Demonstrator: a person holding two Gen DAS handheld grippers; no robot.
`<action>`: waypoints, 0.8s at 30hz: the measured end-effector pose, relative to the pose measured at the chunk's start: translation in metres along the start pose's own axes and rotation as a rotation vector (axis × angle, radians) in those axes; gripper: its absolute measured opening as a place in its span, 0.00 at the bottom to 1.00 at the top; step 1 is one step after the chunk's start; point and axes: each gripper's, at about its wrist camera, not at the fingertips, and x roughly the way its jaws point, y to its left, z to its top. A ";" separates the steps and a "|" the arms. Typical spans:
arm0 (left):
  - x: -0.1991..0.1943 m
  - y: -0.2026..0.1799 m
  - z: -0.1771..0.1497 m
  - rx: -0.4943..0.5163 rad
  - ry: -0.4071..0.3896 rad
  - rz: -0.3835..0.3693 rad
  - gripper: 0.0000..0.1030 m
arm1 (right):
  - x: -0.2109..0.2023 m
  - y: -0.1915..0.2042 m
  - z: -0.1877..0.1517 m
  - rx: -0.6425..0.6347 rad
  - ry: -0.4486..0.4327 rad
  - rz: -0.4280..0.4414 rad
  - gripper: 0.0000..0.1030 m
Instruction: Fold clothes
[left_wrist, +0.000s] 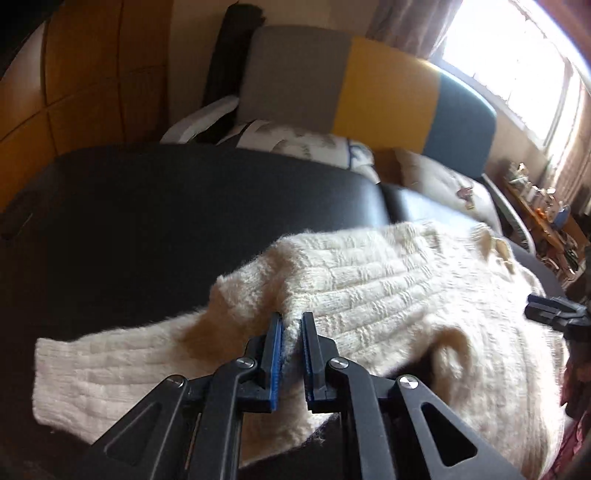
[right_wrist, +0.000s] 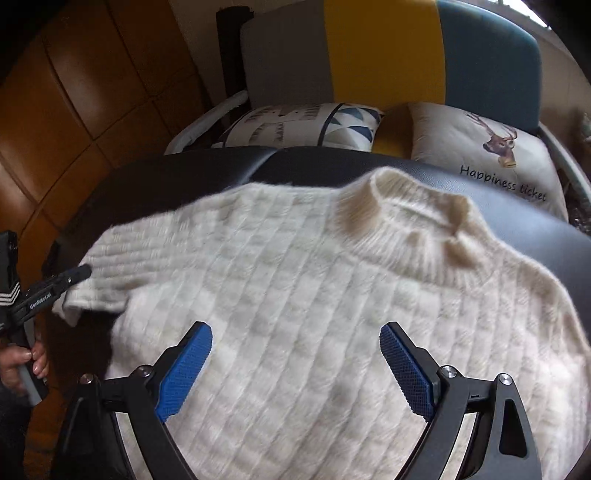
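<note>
On the black desk (right_wrist: 535, 229) the left claw (left_wrist: 291, 332) pinches the sweater (right_wrist: 295, 277) while the right claw (right_wrist: 295, 354) gapes empty; fuzzy knit could slip free.

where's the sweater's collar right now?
In the right wrist view the collar sits at the sweater's far edge, right of centre, on the black padded surface just before the deer cushion.

Ahead of my jaws a black padded surface (right_wrist: 535, 206) runs to a chair back (right_wrist: 388, 48) banded grey, yellow and teal, with two printed cushions (right_wrist: 491, 155) against it. Wooden panelling (right_wrist: 74, 110) fills my left; a bright window (left_wrist: 517, 55) glares upper right.
</note>
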 end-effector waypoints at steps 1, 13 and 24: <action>0.007 0.000 0.000 0.002 0.017 0.006 0.08 | 0.006 -0.001 0.005 -0.003 0.012 -0.019 0.91; 0.026 0.008 0.022 -0.063 0.093 0.029 0.17 | 0.055 -0.023 0.010 -0.030 0.103 -0.142 1.00; -0.020 -0.062 -0.032 0.022 0.115 -0.316 0.18 | -0.003 0.022 -0.031 -0.087 0.070 0.008 1.00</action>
